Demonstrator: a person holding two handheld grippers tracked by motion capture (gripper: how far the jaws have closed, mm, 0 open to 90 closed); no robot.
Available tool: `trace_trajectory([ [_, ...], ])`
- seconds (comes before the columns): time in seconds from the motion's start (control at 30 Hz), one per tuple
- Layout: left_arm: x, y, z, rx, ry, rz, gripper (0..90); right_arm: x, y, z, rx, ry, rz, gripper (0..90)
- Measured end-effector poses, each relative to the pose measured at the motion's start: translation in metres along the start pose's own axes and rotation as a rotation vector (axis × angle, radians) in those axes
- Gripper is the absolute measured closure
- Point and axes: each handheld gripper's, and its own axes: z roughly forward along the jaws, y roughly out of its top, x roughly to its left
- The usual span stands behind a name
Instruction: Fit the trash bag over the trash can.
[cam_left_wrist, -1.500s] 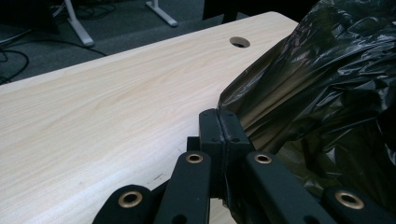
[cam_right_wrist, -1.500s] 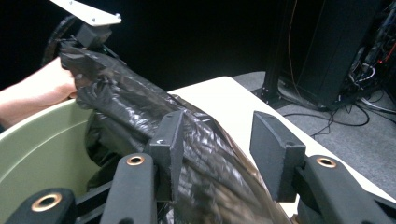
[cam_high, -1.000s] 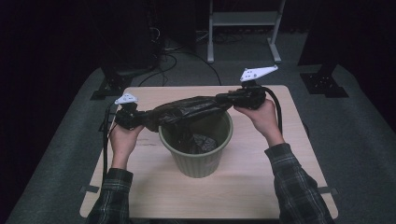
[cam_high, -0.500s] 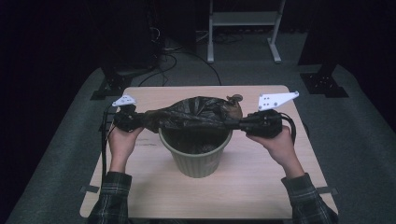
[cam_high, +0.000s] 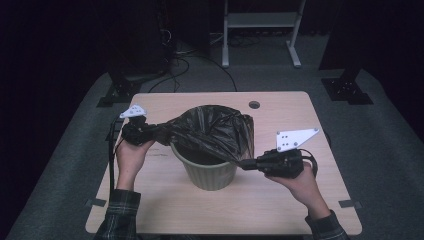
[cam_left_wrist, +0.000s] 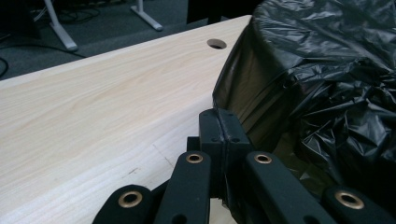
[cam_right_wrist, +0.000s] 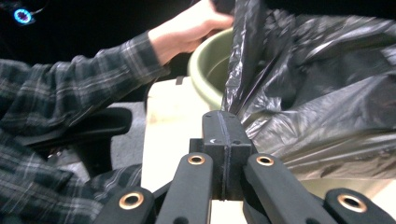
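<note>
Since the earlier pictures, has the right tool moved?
Yes. The right tool came toward the table's near edge, dragging the bag's rim.

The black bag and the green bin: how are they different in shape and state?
The black bag is thin, wrinkled, glossy film; the green bin is a rigid, smooth, matt tub. The bag is stretched sideways between the left tool and right tool; the bin stands upright on the table, ungripped. Both have open mouths.

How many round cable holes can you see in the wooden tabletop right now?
1: a round cable hole near the far edge of the light wooden tabletop, beyond the black plastic bin bag. The bag and green plastic bin could hide others.
</note>
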Motion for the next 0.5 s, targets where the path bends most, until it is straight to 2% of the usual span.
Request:
trace_trajectory([
  [0.17,-0.002,-0.002,-0.002,-0.006,-0.004,0.002,89.9,0.009,-0.015,0.011,0.044,0.042,0.003,90.0],
  [0.23,0.0,-0.004,-0.001,-0.004,-0.009,-0.005,89.8,0.009,-0.022,0.016,0.07,0.035,0.01,90.0],
  [0.3,0.001,-0.006,0.0,0.003,-0.009,-0.008,89.8,0.005,-0.029,0.018,0.1,0.009,0.016,90.0],
  [0.5,0.005,-0.012,0.007,0.009,-0.018,-0.025,89.8,-0.014,-0.053,0.021,0.138,-0.029,0.087,90.0],
])
